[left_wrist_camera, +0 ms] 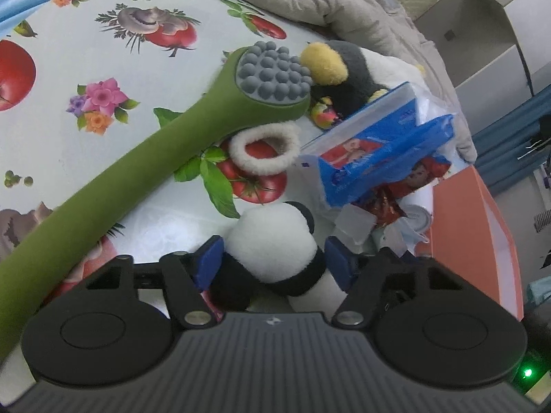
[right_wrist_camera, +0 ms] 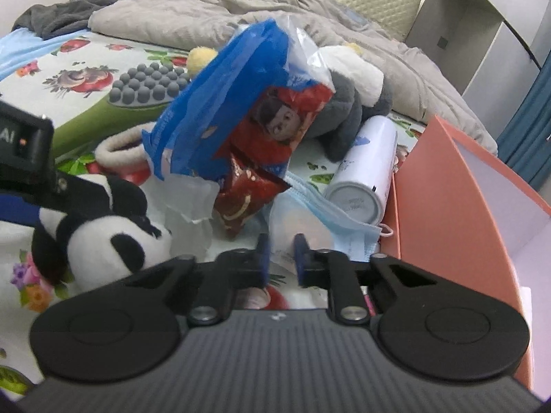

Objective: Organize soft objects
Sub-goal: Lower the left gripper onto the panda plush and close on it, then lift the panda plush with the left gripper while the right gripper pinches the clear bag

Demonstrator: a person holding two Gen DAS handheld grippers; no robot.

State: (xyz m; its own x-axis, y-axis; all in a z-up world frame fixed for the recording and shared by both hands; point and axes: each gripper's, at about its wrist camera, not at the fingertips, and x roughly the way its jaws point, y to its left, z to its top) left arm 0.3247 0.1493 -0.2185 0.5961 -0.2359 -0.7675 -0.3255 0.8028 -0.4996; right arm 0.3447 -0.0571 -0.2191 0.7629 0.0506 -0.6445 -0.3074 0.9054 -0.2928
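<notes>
Left gripper (left_wrist_camera: pixel 273 261) spread around the panda plush (left_wrist_camera: pixel 275 244) on the flowered tablecloth (left_wrist_camera: pixel 103 34); whether the blue pads (left_wrist_camera: pixel 210 258) press it, cannot tell. Right gripper (right_wrist_camera: pixel 281 258) nearly pressed together over a blue face mask (right_wrist_camera: pixel 330 213), grip unclear. Blue snack bag (right_wrist_camera: pixel 234 103) upright behind; print unreadable. White bottle (right_wrist_camera: pixel 368 165) lies beside the orange box (right_wrist_camera: pixel 447 206).
</notes>
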